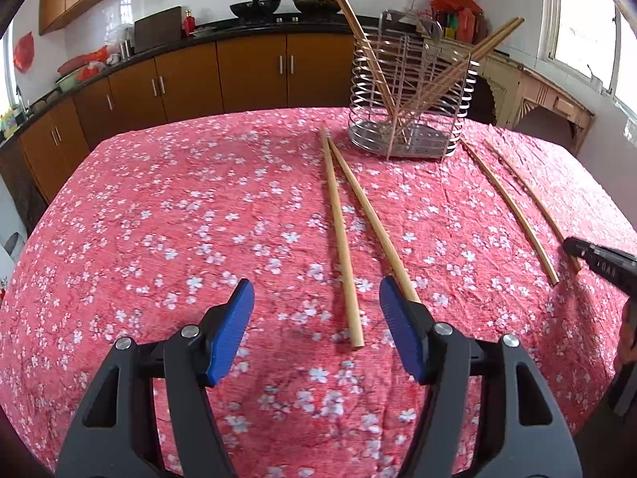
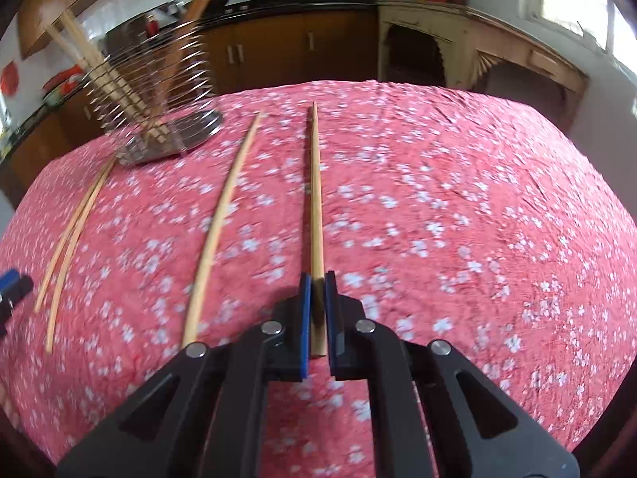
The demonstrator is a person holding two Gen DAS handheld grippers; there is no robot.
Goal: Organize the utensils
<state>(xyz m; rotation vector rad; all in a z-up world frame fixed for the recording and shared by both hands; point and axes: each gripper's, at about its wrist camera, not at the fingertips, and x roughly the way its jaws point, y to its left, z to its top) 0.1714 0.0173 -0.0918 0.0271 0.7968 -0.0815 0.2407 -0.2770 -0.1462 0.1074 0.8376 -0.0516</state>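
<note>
Clearly, right gripper (image 2: 317, 285) clamps a chopstick (image 2: 315, 199); left gripper (image 1: 316, 298) gapes; its lettering unreadable.

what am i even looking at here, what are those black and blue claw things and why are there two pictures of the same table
Each picture comes from a fisheye camera mounted on a handheld gripper; a person holds one in each hand. The black arms with blue pads are the gripper's two fingers. The left gripper is open above a pair of loose chopsticks. The right gripper is shut on one chopstick, with another lying beside it. All lie on a pink flowered tablecloth. Behind stands a wire utensil holder that already has chopsticks leaning in it. The same table appears from two sides, one per hand.
</note>
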